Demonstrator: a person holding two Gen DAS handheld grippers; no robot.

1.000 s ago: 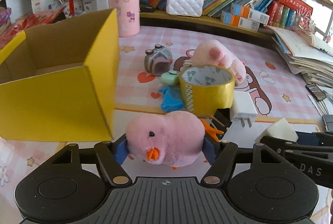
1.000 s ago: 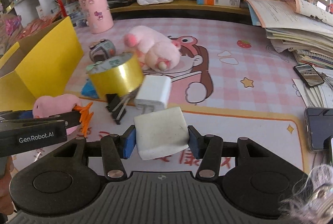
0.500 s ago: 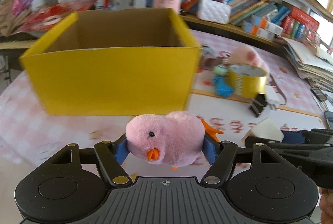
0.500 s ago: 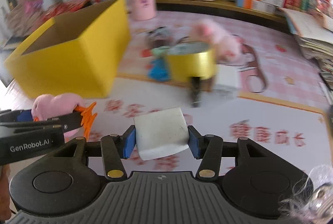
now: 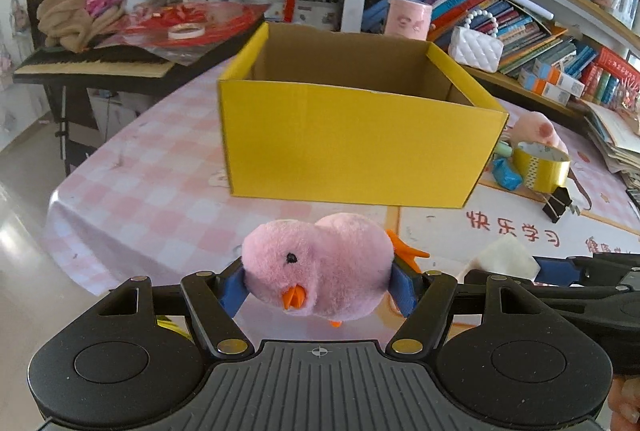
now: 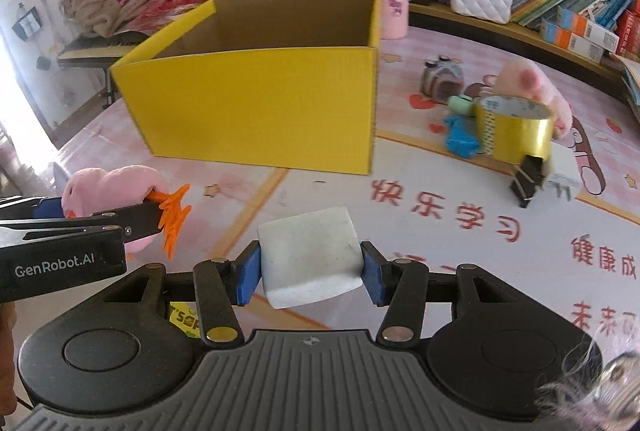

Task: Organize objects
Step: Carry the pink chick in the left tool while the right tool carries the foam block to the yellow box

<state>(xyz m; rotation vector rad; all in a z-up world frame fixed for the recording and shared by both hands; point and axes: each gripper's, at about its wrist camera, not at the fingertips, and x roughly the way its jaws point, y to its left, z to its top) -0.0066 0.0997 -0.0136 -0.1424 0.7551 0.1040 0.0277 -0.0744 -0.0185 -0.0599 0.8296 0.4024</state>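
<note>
Only rightward, toy camera [image 6: 442, 81] visible

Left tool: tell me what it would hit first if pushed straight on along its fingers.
Probably the near wall of the yellow box. The left tool, shut on the pink chick, points downward, so it might meet the table first.

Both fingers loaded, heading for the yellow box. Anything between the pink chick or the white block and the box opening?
Nothing visible. Bare tablecloth lies between the pink chick, the white block and the yellow box. Only its near wall must be cleared; the opening is uncovered. The tape roll sits off to the side.
</note>
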